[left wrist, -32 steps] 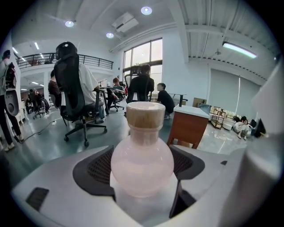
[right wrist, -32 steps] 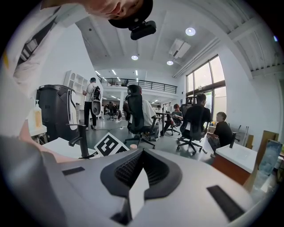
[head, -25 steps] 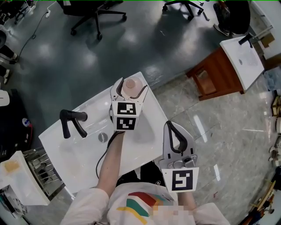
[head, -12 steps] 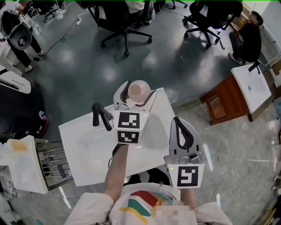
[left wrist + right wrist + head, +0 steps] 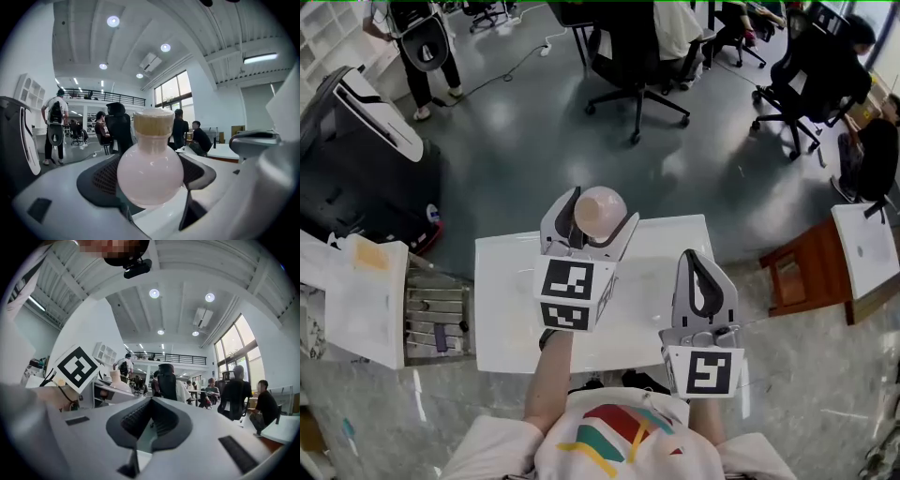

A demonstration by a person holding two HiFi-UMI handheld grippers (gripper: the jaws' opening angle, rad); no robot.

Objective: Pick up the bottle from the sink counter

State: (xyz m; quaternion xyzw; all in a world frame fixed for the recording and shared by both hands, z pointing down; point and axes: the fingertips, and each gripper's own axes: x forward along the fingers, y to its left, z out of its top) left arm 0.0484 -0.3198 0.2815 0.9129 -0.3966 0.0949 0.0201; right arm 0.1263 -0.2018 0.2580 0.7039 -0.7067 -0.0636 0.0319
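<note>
The left gripper (image 5: 598,217) pinches the bottle (image 5: 150,171) at its round pink belly, one jaw on each side. The bottle stands upright with its cork-coloured cap on top. From the head view it is over the far edge of the white sink counter (image 5: 502,309). The right gripper (image 5: 151,420) has its jaws pressed together with nothing between them, and it hangs over the near right part of the counter. An office chair (image 5: 633,56) stands beyond the far side of the counter.

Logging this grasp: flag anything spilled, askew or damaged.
Nothing stands out. The bottle sits centred in the left gripper, its stopper in place, no spill visible. The right gripper is shut and empty.
</note>
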